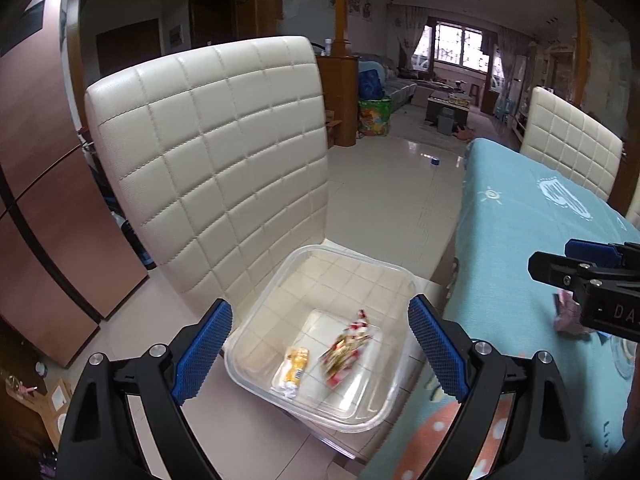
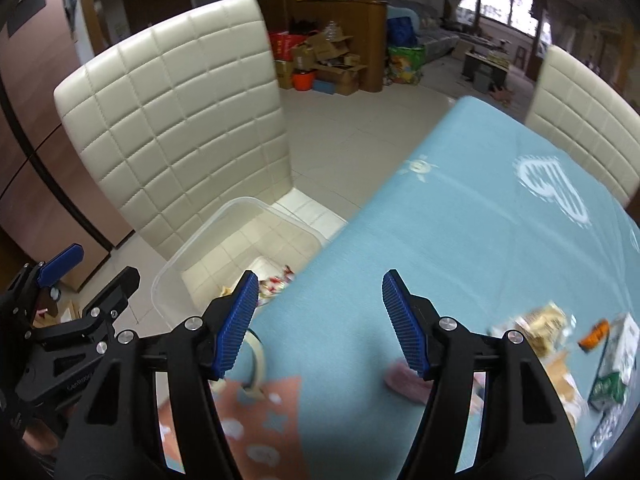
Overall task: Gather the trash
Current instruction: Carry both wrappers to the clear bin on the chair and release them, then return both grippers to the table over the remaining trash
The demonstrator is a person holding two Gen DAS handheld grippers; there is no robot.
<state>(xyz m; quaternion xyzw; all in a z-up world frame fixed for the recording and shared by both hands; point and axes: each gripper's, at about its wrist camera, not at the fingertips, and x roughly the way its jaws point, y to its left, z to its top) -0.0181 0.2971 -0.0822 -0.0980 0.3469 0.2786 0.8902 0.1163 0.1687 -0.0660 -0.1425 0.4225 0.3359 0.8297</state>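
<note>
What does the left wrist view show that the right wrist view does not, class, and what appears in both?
Only the left wrist view shows the yellow wrapper plainly on the bin's floor, between the open left gripper.

Only the right wrist view shows the blurred pile of litter on the table's right side, beyond the open, empty right gripper.

Both show the clear plastic bin on the cream quilted chair, the red-and-white wrapper and the light blue tablecloth.

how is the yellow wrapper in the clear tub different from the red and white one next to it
The yellow wrapper is smaller and lies flat on the floor of the clear tub. The red and white wrapper is longer, crumpled and blurred. Both lie inside the tub on the chair seat, side by side.
</note>
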